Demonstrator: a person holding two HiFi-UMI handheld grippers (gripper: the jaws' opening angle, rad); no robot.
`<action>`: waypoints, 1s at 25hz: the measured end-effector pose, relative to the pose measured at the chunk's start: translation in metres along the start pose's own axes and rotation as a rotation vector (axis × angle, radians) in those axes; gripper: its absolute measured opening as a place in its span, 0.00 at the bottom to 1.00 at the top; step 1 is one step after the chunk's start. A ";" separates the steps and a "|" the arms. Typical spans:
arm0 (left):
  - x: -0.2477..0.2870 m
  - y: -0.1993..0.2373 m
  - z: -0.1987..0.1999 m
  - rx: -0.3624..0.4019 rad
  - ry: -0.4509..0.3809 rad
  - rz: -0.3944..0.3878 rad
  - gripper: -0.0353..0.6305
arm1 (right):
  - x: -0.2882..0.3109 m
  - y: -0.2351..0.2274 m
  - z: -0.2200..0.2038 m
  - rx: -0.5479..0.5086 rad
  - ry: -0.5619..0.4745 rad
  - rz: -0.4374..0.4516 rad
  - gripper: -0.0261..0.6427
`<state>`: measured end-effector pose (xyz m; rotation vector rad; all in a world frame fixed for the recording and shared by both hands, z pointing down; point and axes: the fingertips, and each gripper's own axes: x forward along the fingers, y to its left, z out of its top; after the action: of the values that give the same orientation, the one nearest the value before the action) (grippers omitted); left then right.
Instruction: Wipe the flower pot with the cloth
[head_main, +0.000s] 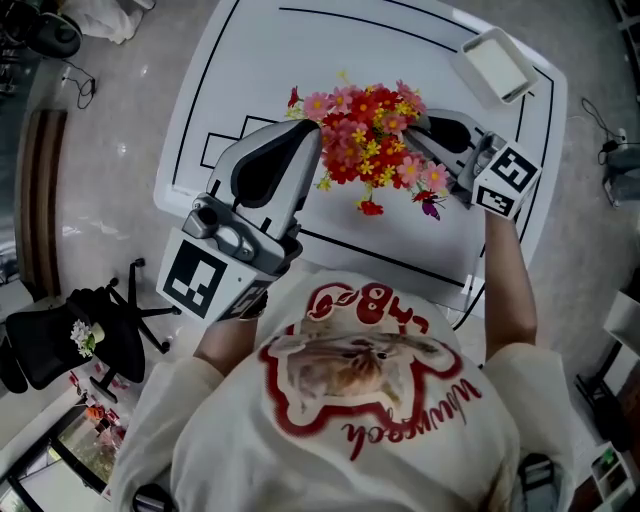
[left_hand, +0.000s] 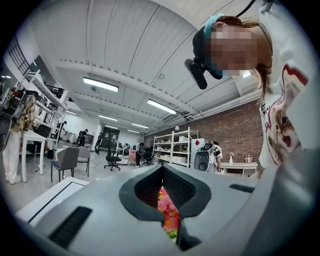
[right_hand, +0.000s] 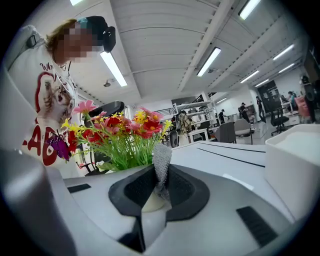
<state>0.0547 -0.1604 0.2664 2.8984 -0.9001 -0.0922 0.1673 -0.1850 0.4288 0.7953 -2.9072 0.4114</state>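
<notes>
Two grippers flank the red, pink and yellow flowers on the white worktop, both held roughly level and pointing inward. The left gripper has its jaws pressed together on nothing (petals show beyond the slit). The right gripper pinches a grey knitted cloth, which stands upright just in front of the smooth cream flower pot.

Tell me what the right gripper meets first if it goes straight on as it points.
Probably the flower pot: its pale side shows just past the right gripper, whose jaws are shut on the cloth, with the flowers above. The gap left is hard to judge.
</notes>
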 end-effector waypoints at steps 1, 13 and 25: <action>0.001 0.001 0.000 -0.003 -0.001 -0.004 0.06 | -0.001 0.000 -0.001 0.001 0.002 -0.006 0.12; 0.001 0.011 0.006 -0.017 0.002 -0.114 0.06 | -0.012 0.004 -0.007 0.035 0.007 -0.133 0.12; -0.013 0.013 0.012 -0.024 -0.002 -0.190 0.06 | -0.020 0.017 -0.015 0.063 0.001 -0.250 0.12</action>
<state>0.0357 -0.1649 0.2562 2.9537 -0.6166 -0.1197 0.1764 -0.1571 0.4362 1.1500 -2.7564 0.4785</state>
